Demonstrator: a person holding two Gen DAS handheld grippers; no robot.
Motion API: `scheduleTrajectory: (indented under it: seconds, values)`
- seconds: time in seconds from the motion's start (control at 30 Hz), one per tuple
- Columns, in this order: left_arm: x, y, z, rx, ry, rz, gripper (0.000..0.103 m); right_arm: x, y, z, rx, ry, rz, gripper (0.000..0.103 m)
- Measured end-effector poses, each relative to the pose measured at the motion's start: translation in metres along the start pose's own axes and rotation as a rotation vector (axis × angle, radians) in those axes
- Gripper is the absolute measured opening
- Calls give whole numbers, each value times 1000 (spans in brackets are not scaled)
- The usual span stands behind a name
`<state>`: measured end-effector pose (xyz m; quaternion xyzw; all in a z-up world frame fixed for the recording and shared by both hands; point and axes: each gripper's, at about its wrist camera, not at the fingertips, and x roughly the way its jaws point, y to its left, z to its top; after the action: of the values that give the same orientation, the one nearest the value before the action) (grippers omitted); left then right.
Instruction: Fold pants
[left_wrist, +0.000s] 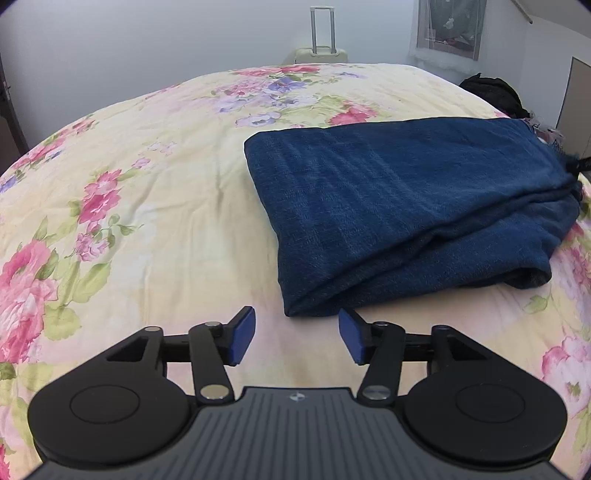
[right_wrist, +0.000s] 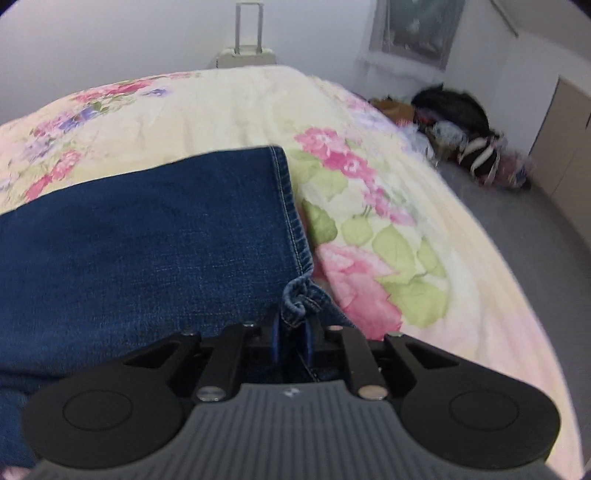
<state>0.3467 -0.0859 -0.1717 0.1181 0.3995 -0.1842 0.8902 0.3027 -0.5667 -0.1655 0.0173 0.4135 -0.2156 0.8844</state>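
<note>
Dark blue denim pants (left_wrist: 406, 199) lie folded in several layers on the flowered bedspread (left_wrist: 147, 177). My left gripper (left_wrist: 297, 334) stands open just short of the fold's near corner, with only bedspread between its blue pads. In the right wrist view the pants (right_wrist: 147, 236) fill the left half, their stitched hem edge running down toward me. My right gripper (right_wrist: 291, 336) is nearly closed, its blue pads pinching a bunched bit of denim hem at the pants' near right corner.
A pale suitcase (left_wrist: 319, 55) with a raised handle stands behind the bed's far edge. Dark bags and clothes (right_wrist: 465, 125) are piled on the grey floor to the right, beside a cabinet. The bedspread stretches bare to the left.
</note>
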Motion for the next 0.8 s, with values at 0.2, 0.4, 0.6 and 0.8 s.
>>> scheduleTrajectory:
  seconds: [0.2,0.4,0.6,0.8]
  values:
    - [20,-10,-9,42,-22,137,56,-52,33,-19,-135,-146,59,34]
    - [25,-30,-1,145,-96,167,49,-52,43,-11,-124,-189,-4,28]
    - [36,-65,0,377,-77,289,12,-72,38,6,-111,-249,-74,27]
    - [49,-41,-4,243,84,193,5,-2,27,-1,-113,-18,4,22]
